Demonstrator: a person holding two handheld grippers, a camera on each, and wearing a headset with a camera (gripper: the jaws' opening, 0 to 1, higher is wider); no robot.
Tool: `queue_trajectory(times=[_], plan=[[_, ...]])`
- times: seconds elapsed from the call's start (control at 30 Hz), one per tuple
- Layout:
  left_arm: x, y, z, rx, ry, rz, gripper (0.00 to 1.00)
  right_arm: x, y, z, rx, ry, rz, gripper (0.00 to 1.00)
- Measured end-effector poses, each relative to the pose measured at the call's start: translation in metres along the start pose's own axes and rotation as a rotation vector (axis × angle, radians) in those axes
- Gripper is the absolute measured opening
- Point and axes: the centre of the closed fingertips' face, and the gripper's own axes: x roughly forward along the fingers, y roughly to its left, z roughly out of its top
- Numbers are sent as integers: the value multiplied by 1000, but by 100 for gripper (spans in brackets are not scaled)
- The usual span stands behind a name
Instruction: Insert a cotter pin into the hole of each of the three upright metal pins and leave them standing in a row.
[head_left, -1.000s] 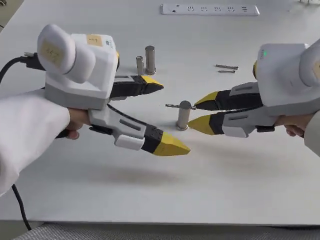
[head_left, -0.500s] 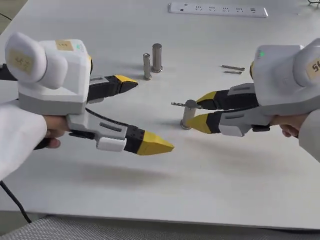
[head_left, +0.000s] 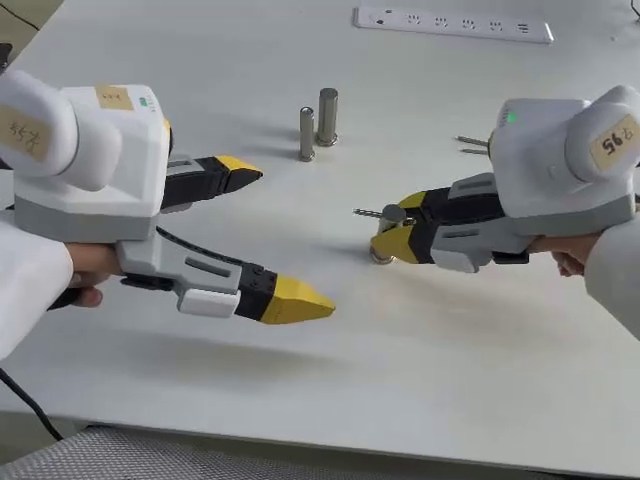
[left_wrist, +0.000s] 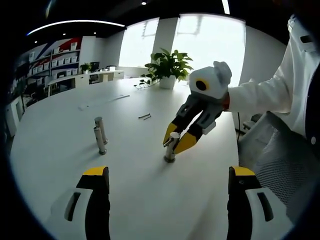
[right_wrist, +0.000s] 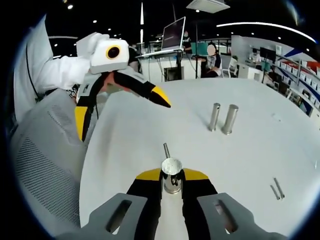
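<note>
On the worktop (head_left: 420, 380), the right gripper (head_left: 388, 228) had its fingers (head_left: 397, 246) clamped around an upright metal pin (right_wrist: 171, 167), a cotter pin (head_left: 366, 212) jutting from it; the left gripper (head_left: 297, 240) stood wide, well apart.

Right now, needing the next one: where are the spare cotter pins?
Head view: the spare cotter pins lie flat just beyond the right gripper, right of the two standing metal pins.

White sleeves (head_left: 25, 290); white-and-grey left gripper (head_left: 295, 238) and right gripper (head_left: 388, 228) — black fingers (head_left: 200, 180), yellow tips — black cable (head_left: 25, 405).
</note>
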Motion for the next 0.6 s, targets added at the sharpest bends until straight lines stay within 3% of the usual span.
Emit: queue_trajectory(times=[0.1, 0.3, 0.43, 0.47, 0.6], plan=[[-3, -2, 6, -45, -39, -1, 99, 0, 1, 1, -19, 2, 12, 9], [-7, 1, 17, -52, -80, 31, 99, 4, 0, 6, -35, 22, 9, 8], [-12, 7, 21, -61, -98, 43, 99, 12, -4, 19, -63, 21, 28, 8], [-13, 8, 21, -64, -100, 46, 99, 14, -7, 24, -89, 18, 28, 8], [-16, 13, 20, -75, -108, 67, 99, 24, -23, 35, -78, -2, 17, 8]])
